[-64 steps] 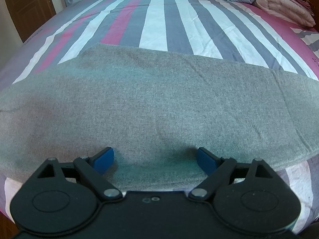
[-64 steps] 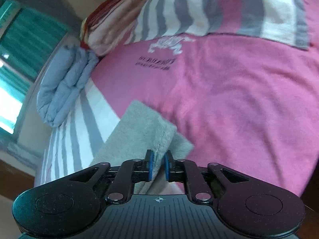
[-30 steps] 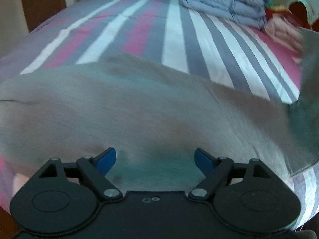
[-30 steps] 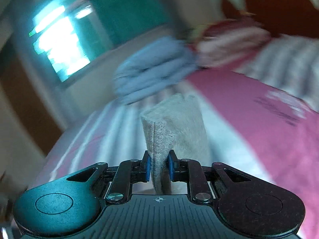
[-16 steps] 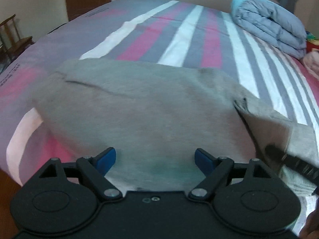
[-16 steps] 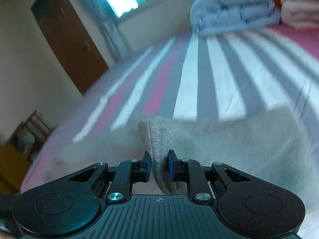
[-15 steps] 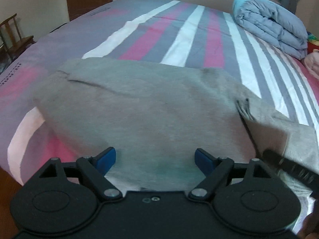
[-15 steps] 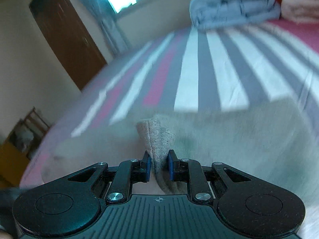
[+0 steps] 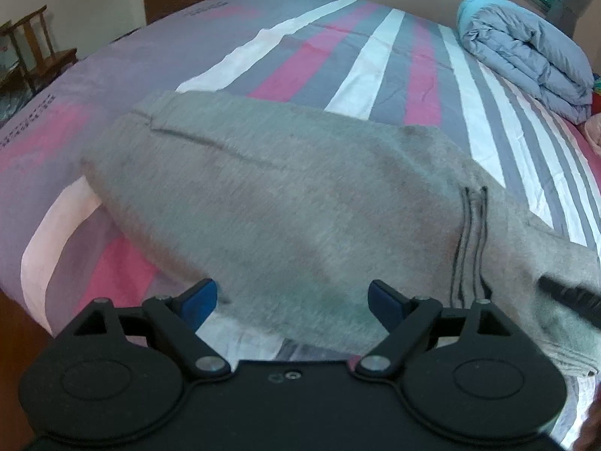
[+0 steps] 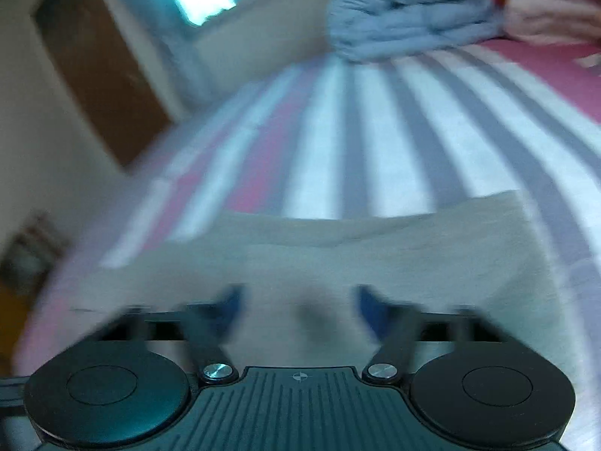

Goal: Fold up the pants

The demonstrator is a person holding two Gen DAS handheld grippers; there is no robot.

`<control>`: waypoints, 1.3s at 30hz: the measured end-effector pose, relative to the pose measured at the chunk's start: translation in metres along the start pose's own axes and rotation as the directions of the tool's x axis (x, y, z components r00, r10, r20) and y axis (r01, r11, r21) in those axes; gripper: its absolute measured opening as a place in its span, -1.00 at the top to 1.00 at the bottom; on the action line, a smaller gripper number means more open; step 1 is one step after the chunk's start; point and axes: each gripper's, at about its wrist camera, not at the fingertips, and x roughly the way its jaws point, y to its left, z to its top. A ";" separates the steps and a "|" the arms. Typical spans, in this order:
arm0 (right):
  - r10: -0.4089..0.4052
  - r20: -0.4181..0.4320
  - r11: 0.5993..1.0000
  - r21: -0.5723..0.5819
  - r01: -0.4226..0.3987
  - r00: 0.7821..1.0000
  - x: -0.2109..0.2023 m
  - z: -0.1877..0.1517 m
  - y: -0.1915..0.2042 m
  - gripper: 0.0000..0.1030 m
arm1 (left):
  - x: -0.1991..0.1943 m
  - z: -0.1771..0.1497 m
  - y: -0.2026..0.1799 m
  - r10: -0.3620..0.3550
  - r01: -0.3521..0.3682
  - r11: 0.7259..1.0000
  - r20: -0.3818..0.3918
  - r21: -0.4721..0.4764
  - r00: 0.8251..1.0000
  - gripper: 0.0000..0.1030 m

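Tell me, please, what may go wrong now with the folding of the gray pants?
The folded end of the gray pants lies skewed, so the fold may set crooked. Both the right gripper and left gripper are open, pinning nothing, so cloth could slide toward the striped bed's near edge.

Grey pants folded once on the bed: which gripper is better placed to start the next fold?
Probably left. The left gripper is open over the pants' near edge; the right gripper, also open, sits over the folded-over end.
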 end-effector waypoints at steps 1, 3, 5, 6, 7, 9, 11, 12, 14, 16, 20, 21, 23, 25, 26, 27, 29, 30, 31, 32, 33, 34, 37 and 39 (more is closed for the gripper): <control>-0.015 -0.031 1.000 -0.012 0.015 0.999 0.010 -0.006 -0.002 0.41 | 0.001 -0.001 0.003 0.000 0.000 1.000 -0.007 -0.010 1.000 -0.56; -0.027 -0.050 0.996 -0.082 0.023 0.998 0.021 -0.022 0.005 0.41 | 0.003 -0.003 0.007 0.009 -0.009 1.000 -0.018 -0.025 1.000 -0.56; 0.010 -0.078 0.980 -0.198 -0.025 0.997 0.021 -0.038 0.025 0.41 | 0.004 -0.004 0.010 0.013 -0.014 0.999 -0.024 -0.032 1.000 -0.55; 0.041 -0.093 0.970 -0.234 -0.062 0.995 0.020 -0.043 0.034 0.41 | 0.004 -0.004 0.010 0.011 -0.012 0.999 -0.024 -0.033 1.000 -0.55; 0.050 -0.094 0.961 -0.265 -0.073 0.994 0.018 -0.045 0.039 0.41 | 0.004 -0.004 0.009 0.008 -0.009 0.999 -0.025 -0.032 1.000 -0.55; 0.085 -0.050 0.964 -0.249 -0.095 0.995 0.016 -0.041 0.036 0.41 | 0.003 -0.004 0.004 -0.010 0.009 1.000 -0.026 -0.021 1.000 -0.55; 0.122 -0.015 0.958 -0.258 -0.122 0.992 0.010 -0.034 0.037 0.41 | 0.004 -0.003 -0.005 -0.032 0.031 0.999 -0.039 -0.013 0.999 -0.56; 0.137 -0.015 0.949 -0.285 -0.136 0.990 0.010 -0.033 0.041 0.41 | 0.005 -0.002 -0.009 -0.053 0.052 0.998 -0.049 -0.017 0.997 -0.56; 0.169 -0.048 0.934 -0.312 -0.175 0.984 0.015 -0.029 0.047 0.41 | 0.006 0.002 -0.016 -0.090 0.088 0.995 -0.069 -0.038 0.994 -0.56; 0.166 -0.067 0.921 -0.347 -0.179 0.984 0.021 -0.035 0.053 0.41 | 0.005 0.005 -0.018 -0.090 0.087 0.995 -0.062 -0.052 0.994 -0.56; 0.157 -0.055 0.902 -0.399 -0.166 0.986 0.027 -0.052 0.064 0.36 | 0.003 0.004 -0.015 -0.082 0.080 0.996 -0.054 -0.047 0.995 -0.56; 0.162 -0.056 0.894 -0.413 -0.171 0.985 0.024 -0.055 0.065 0.30 | 0.003 0.004 -0.015 -0.079 0.076 0.996 -0.052 -0.044 0.996 -0.56; 0.169 -0.054 0.883 -0.436 -0.176 0.984 0.022 -0.059 0.064 0.25 | 0.005 0.006 -0.017 -0.083 0.081 0.996 -0.055 -0.039 0.995 -0.56; 0.170 -0.056 0.884 -0.433 -0.177 0.984 0.011 -0.069 0.069 0.25 | 0.005 0.012 -0.026 -0.093 0.092 0.996 -0.058 -0.018 0.994 -0.53; 0.162 -0.054 0.895 -0.411 -0.170 0.985 0.012 -0.068 0.066 0.25 | 0.003 0.015 -0.032 -0.106 0.106 0.994 -0.052 0.000 0.993 -0.53; 0.173 -0.059 0.911 -0.370 -0.182 0.983 0.009 -0.067 0.062 0.25 | 0.001 0.017 -0.036 -0.123 0.124 0.992 -0.050 0.013 0.991 -0.53; 0.250 -0.051 0.945 -0.207 -0.255 0.967 0.004 -0.056 0.038 0.25 | -0.001 0.022 -0.050 -0.158 0.160 0.986 -0.062 0.037 0.986 -0.55; 0.266 -0.025 0.953 -0.146 -0.266 0.964 -0.003 -0.051 0.027 0.25 | 0.003 0.023 -0.057 -0.177 0.181 0.983 -0.083 0.040 0.981 -0.56; 0.257 0.006 0.961 -0.109 -0.254 0.966 -0.009 -0.047 0.016 0.25 | 0.009 0.024 -0.065 -0.195 0.200 0.979 -0.109 0.039 0.975 -0.56; 0.238 0.038 0.969 -0.083 -0.234 0.971 -0.014 -0.042 0.004 0.25 | 0.014 0.025 -0.072 -0.202 0.208 0.977 -0.125 0.040 0.971 -0.56; 0.225 0.069 0.973 -0.064 -0.221 0.972 -0.018 -0.038 -0.008 0.25 | 0.021 0.024 -0.079 -0.197 0.205 0.978 -0.138 0.048 0.971 -0.55; 0.209 0.098 0.978 -0.046 -0.206 0.973 -0.022 -0.035 -0.020 0.25 | 0.029 0.022 -0.087 -0.182 0.192 0.980 -0.150 0.056 0.972 -0.55; 0.151 0.140 0.988 -0.008 -0.152 0.979 -0.028 -0.031 -0.052 0.18 | 0.045 0.013 -0.103 -0.192 0.206 0.977 -0.187 0.059 0.964 -0.55; 0.125 0.149 0.990 0.046 -0.133 0.981 -0.027 -0.034 -0.073 0.07 | 0.049 0.004 -0.115 -0.146 0.164 0.980 -0.157 0.110 0.977 -0.56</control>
